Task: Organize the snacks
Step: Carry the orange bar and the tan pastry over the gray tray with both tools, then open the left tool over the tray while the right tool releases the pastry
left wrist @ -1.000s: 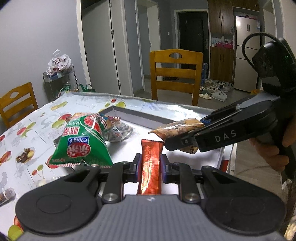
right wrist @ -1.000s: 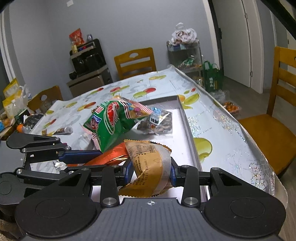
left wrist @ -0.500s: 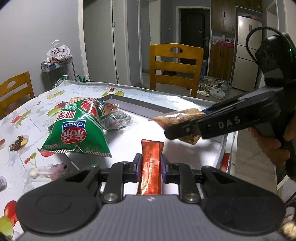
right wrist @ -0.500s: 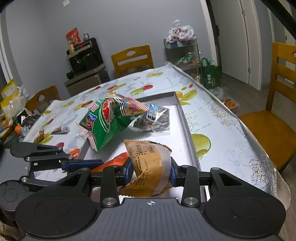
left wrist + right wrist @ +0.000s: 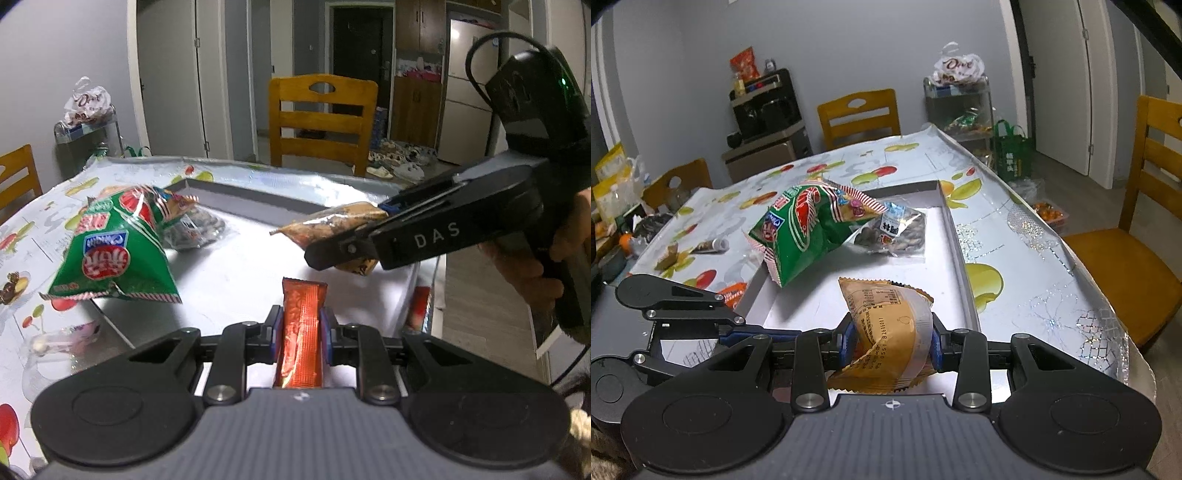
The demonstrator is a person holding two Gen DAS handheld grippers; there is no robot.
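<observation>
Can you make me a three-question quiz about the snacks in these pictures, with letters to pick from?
1. Where does the green snack bag lie?
A. in the grey tray
B. on a chair
C. on the floor

2. What colour is the packet in the left gripper?
A. blue
B. orange-red
C. white

3. How is the right gripper?
A. wide open and empty
B. shut on a tan snack packet
C. lying on the table

Answers: A, it leans over the tray's edge; B, the orange-red packet shows between its pads; B, both pads press it.

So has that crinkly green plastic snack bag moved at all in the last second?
No. The green snack bag still lies across the grey tray's left wall, beside the clear packet.
</observation>
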